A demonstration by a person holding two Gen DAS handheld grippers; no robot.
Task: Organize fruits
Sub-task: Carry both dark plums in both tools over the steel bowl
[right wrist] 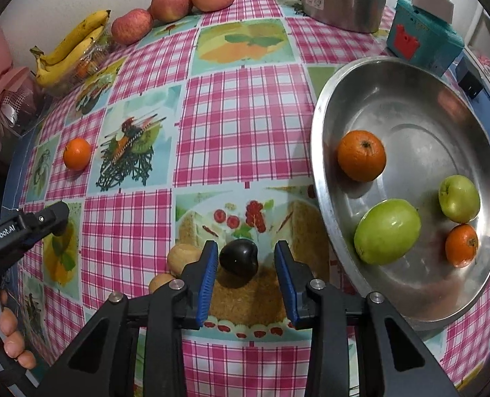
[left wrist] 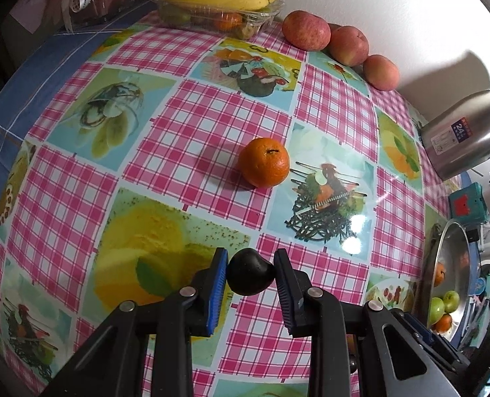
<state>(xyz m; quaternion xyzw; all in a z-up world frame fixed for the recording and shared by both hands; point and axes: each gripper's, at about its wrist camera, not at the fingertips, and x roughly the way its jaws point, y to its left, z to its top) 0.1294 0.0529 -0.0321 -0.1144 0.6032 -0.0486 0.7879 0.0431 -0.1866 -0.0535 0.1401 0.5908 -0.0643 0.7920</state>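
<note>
I had the left tool (left wrist: 251,276) pinching a dark plum (left wrist: 251,275) just off the table (left wrist: 212,122). The right tool (right wrist: 246,264) stood slightly spread around a second plum (right wrist: 238,258), left pad touching, right not. Both plums looked slick and could've squirted out before reaching the metal bowl (right wrist: 407,178).

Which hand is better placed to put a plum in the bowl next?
Probably the right. The bowl lies just beside the right gripper, though its plum is not gripped yet. The left gripper already grips another plum, but farther from the bowl.
</note>
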